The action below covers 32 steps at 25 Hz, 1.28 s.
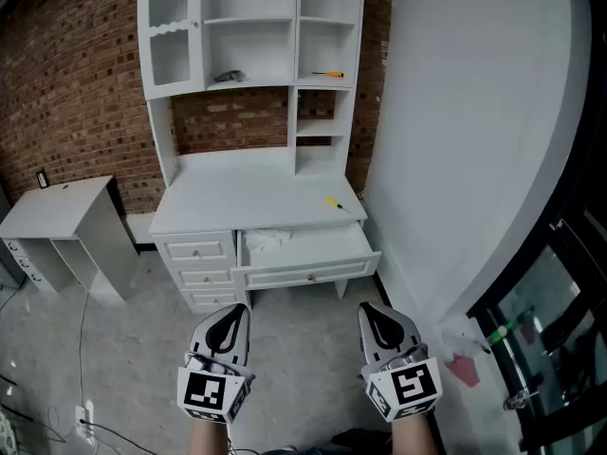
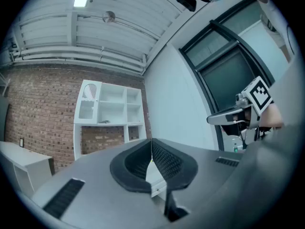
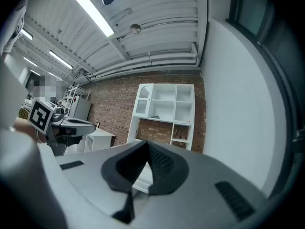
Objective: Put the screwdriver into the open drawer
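1. Your left gripper (image 1: 234,311) and your right gripper (image 1: 370,311) sit low in the head view, side by side. Both point at the desk (image 1: 237,197) and are well apart from it.
2. In the left gripper view, your left jaws are pressed together at the tips. Nothing is between them.
3. In the right gripper view, your right jaws are also closed tight, and they hold nothing.
4. The screwdriver (image 1: 334,203) lies on the desk top near the right front corner. It has a yellow handle. Neither gripper touches it.
5. The drawer (image 1: 313,254) is pulled out, under the right part of the desk top. The screwdriver is just behind its front right end, up on the top and not inside.
6. Something white and crumpled (image 1: 270,239) lies in the left end of the drawer.
7. To the left of the open drawer are 3 small drawers (image 1: 201,275) in a stack, all pushed in.
8. White shelves (image 1: 251,27) stand on the back of the desk. A small yellow tool (image 1: 329,74) lies on a right shelf. A grey thing (image 1: 228,76) lies on the middle shelf.
9. A brick wall (image 1: 76,83) is behind the desk. A white wall (image 1: 455,140) is to its right. A small white table (image 1: 57,211) stands to its left.
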{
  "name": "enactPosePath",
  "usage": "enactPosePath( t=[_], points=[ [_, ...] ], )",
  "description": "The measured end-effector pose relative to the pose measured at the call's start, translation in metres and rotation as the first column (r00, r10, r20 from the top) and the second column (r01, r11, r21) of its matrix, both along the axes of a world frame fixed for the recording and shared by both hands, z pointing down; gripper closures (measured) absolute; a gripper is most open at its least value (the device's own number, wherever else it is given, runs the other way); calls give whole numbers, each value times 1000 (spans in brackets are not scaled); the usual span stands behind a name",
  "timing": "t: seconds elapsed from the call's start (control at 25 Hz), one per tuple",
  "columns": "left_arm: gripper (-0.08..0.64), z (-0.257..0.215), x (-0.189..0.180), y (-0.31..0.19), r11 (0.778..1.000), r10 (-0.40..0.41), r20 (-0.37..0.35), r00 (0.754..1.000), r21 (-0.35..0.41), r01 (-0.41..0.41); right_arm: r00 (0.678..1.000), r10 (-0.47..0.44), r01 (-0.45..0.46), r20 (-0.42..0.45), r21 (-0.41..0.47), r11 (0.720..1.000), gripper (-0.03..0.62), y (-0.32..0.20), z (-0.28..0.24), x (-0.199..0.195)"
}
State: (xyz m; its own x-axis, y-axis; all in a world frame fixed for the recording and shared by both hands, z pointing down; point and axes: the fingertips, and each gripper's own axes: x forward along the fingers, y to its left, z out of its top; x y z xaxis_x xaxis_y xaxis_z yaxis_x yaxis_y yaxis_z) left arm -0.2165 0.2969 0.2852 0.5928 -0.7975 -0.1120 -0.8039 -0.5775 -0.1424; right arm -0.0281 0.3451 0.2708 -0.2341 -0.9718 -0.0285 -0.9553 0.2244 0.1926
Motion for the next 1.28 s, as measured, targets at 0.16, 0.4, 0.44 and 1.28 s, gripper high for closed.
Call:
enactPosePath(
  t=[0.16, 0.4, 0.44, 1.28],
  points=[
    [548, 3, -10, -6, 1000, 8, -11, 1000, 2, -8, 1000, -2, 2, -19, -7, 1000, 583, -3, 3, -13],
    [548, 9, -5, -26, 1000, 24, -31, 999, -12, -24, 999, 1, -3, -52, -20, 1000, 583, -19, 3, -10],
    [548, 9, -3, -31, 1000, 26, -35, 999, -16, -26, 999, 4, -5, -52, -21, 1000, 583, -24, 3, -7],
    [548, 28, 134, -289, 996, -2, -55, 998, -94, -3, 980, -99, 109, 171, -49, 993, 582, -302, 19, 131]
  ],
)
